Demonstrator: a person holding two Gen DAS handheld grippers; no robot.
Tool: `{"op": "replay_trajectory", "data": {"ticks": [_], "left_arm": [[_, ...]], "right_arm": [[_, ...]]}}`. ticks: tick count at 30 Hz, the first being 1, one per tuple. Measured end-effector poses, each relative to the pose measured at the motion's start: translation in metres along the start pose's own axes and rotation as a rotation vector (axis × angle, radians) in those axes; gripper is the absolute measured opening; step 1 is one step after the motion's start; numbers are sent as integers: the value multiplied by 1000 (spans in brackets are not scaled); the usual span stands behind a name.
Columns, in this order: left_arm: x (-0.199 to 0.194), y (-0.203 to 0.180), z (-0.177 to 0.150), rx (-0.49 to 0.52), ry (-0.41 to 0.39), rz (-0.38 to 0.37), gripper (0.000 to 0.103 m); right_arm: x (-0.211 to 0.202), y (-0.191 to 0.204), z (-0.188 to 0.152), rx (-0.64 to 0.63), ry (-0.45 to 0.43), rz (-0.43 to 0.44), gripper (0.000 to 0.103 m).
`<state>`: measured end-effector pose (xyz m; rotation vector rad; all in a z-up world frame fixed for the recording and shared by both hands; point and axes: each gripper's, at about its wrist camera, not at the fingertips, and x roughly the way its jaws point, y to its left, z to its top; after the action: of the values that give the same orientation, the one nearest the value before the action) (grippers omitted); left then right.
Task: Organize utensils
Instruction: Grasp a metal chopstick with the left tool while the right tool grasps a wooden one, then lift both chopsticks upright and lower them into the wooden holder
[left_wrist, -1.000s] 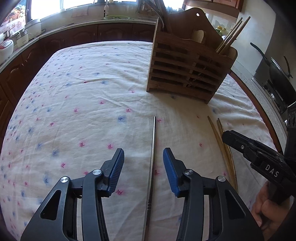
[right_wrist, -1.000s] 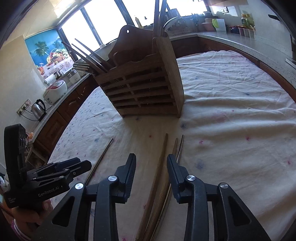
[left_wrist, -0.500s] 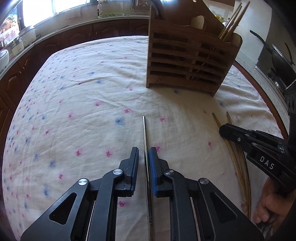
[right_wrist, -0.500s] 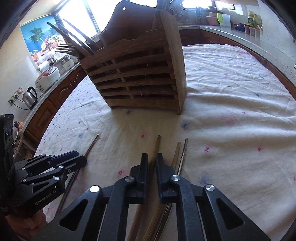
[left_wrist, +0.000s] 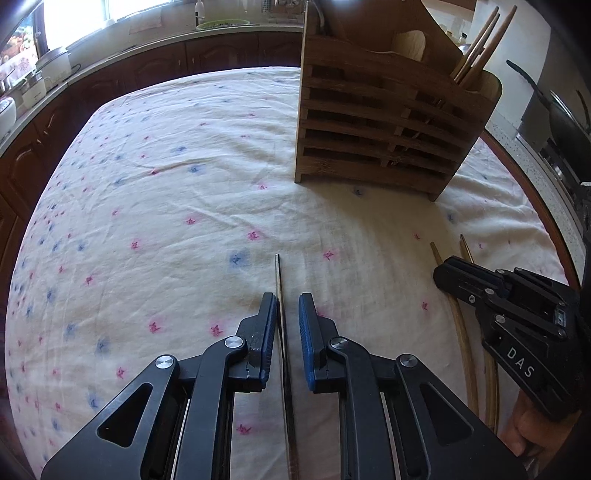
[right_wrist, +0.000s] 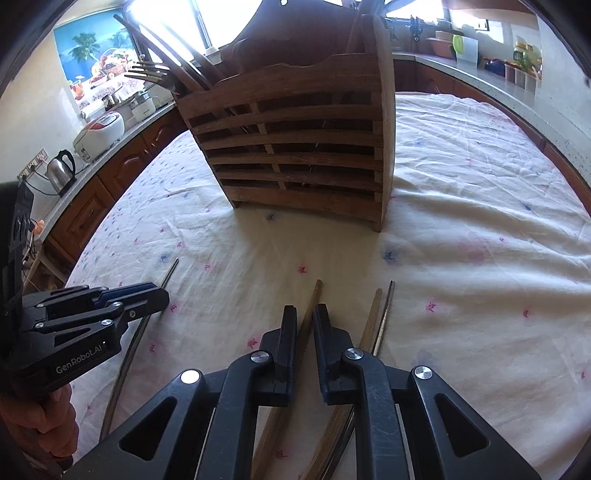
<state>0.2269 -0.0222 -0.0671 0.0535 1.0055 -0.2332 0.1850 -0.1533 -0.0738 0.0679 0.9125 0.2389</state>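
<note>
A thin metal chopstick (left_wrist: 278, 273) lies on the flowered cloth between the blue pads of my left gripper (left_wrist: 288, 295). The jaws stand narrowly apart. The stick rests against the left pad and a slit of cloth shows beside the right pad. My right gripper (right_wrist: 304, 308) is shut on a wooden chopstick (right_wrist: 317, 291) that fills the gap between its pads, and the jaws are opening slightly. Two more chopsticks (right_wrist: 373, 314) lie just right of it. The slatted wooden utensil holder (left_wrist: 376, 122) stands upright beyond both grippers, with forks (right_wrist: 147, 72) and chopsticks (left_wrist: 480, 48) in it.
The tablecloth (left_wrist: 166, 184) stretches bare to the left and behind the holder. A counter curves around the table, with a kettle (right_wrist: 61, 170) and a rice cooker (right_wrist: 99, 133) on it. A dark pan (left_wrist: 554, 110) sits at the right. The two grippers work side by side, close together.
Both grippers' jaws have come in from wide apart to a narrow gap, each around its chopstick. The wooden chopstick now shifts with the right gripper while the two beside it stay on the cloth.
</note>
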Motion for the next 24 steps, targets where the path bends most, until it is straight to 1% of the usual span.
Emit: {"op": "replay_trajectory", "data": {"ticks": [1, 3, 5, 7, 10, 14, 19, 24], "left_arm": [[0, -1, 0, 3, -4, 2, 11], [0, 0, 0, 1, -8, 8, 5], [0, 4, 0, -22, -3, -18, 4], [-4, 8, -2, -46, -1, -42, 4], [-18, 13, -6, -64, -31, -70, 4], [-49, 17, -9, -87, -88, -117, 4], [-93, 23, -9, -105, -175, -168, 4], [-127, 26, -9, -105, -238, -202, 4]], "right_arm": [[0, 0, 0, -5, -3, -3, 13], [0, 1, -1, -7, -4, -5, 12], [0, 1, -1, -5, -2, -7, 10], [-2, -3, -1, 18, -2, 17, 8], [-10, -5, -3, 47, -16, 57, 7], [-35, 1, -3, 45, -77, 104, 6], [-81, 9, -4, 29, -171, 157, 5], [-123, 14, -7, 16, -253, 188, 5]]}}
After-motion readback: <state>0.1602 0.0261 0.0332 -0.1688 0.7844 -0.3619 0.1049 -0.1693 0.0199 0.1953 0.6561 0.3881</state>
